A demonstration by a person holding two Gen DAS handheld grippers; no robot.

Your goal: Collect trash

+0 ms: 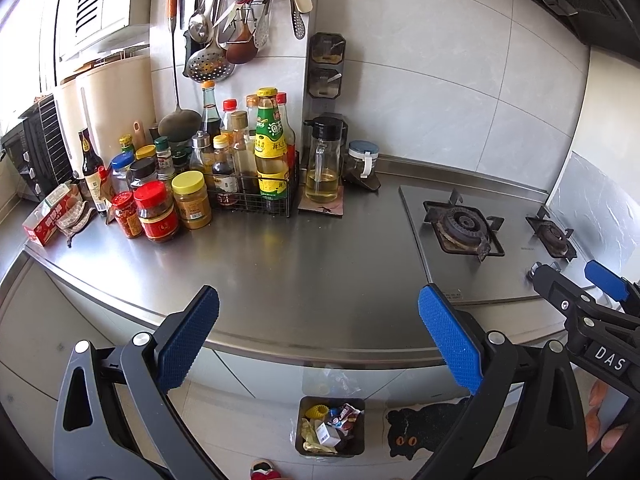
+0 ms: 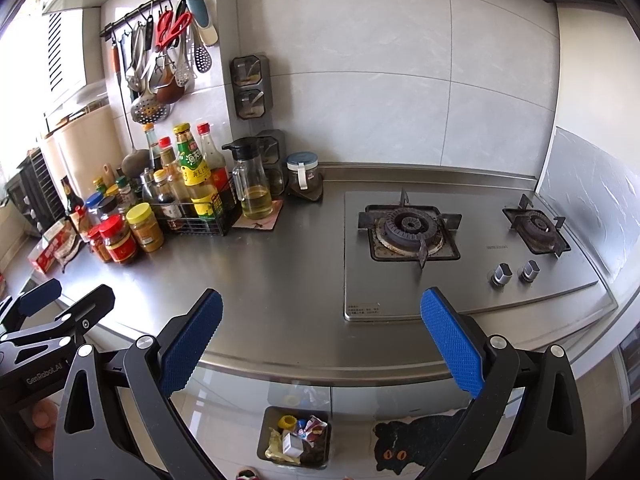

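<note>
A dark square bin stands on the floor below the steel counter's front edge; it holds wrappers, a small white box and a yellow ring. It also shows in the right wrist view. My left gripper is open and empty, held above the counter edge over the bin. My right gripper is open and empty, beside it to the right, also above the counter edge. The right gripper shows at the right of the left wrist view. The left gripper shows at the left of the right wrist view.
Sauce bottles and jars crowd the counter's back left, with an oil jug. A gas hob fills the right. Utensils hang on the wall rail. A black cat mat lies on the floor right of the bin.
</note>
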